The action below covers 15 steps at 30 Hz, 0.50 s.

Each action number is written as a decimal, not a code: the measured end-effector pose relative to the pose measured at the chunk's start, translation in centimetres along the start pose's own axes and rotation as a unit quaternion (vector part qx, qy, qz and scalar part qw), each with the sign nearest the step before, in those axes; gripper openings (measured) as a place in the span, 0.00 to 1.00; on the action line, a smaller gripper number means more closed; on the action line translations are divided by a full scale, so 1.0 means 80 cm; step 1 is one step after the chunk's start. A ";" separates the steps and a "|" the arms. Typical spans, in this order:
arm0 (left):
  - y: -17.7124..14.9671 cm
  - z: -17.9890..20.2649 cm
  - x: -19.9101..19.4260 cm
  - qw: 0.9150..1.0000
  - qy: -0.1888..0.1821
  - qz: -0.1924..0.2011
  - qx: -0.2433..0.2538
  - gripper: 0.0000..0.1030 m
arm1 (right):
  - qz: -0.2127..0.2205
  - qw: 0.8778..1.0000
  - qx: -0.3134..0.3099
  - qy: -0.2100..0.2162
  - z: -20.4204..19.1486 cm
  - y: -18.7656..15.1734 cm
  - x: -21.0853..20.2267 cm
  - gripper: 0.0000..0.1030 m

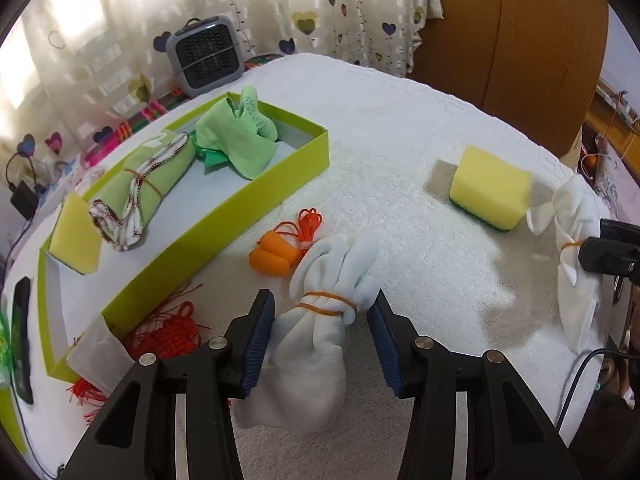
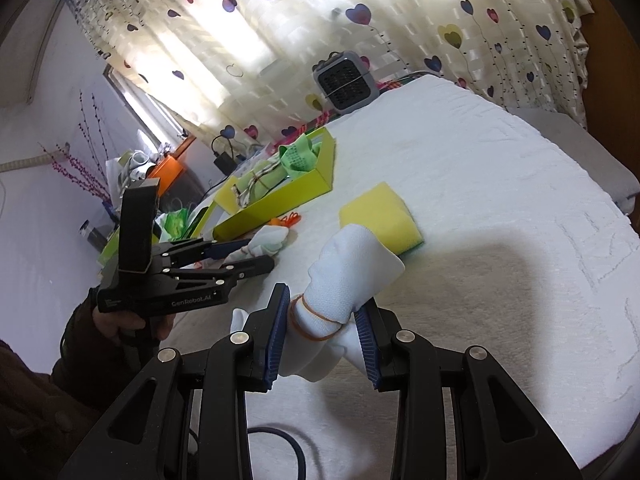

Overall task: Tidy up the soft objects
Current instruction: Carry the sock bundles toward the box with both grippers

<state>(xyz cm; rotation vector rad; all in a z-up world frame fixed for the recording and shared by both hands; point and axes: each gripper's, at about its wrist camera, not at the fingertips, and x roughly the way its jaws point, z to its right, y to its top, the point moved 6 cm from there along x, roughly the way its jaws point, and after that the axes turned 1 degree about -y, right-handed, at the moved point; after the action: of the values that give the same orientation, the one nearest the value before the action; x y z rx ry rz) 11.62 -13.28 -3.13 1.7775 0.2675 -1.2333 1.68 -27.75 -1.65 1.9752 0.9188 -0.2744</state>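
left gripper (image 1: 322,312) sits spread around a white bundle (image 1: 316,320), not clenched; right gripper (image 2: 322,332) pinches its bundle (image 2: 340,280). squeeze at the rubber band, then lift into the box (image 1: 224,220).

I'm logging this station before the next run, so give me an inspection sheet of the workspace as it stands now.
Surface: white textured cover, shadowed near the right claw.
Job's things: green box holds a rolled green cloth, a green sock bundle and a yellow sponge; second sponge lies outside; two banded white bundles.
Clutter: orange corded pieces, red knot tassel, phone.
Grippers: left claw open around white bundle, right pad apart; right claw pressing on other bundle.
Cables: black cable under right claw.
Surroundings: heart curtain, grey fan, wooden wardrobe.
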 end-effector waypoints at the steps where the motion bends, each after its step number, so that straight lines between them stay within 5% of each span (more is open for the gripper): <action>1: 0.000 -0.001 0.000 1.000 0.001 0.001 -0.003 0.41 | -0.002 1.000 -0.001 -0.002 -0.001 0.000 0.001 0.33; 15: 0.000 -0.007 -0.030 0.999 -0.014 0.033 -0.036 0.32 | -0.004 1.000 -0.020 0.015 -0.020 -0.002 0.000 0.33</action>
<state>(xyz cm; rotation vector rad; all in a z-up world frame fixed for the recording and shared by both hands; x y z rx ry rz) 10.85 -12.13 -1.11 1.6931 0.2318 -1.1877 1.28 -26.41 -0.88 1.9450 0.9438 -0.2294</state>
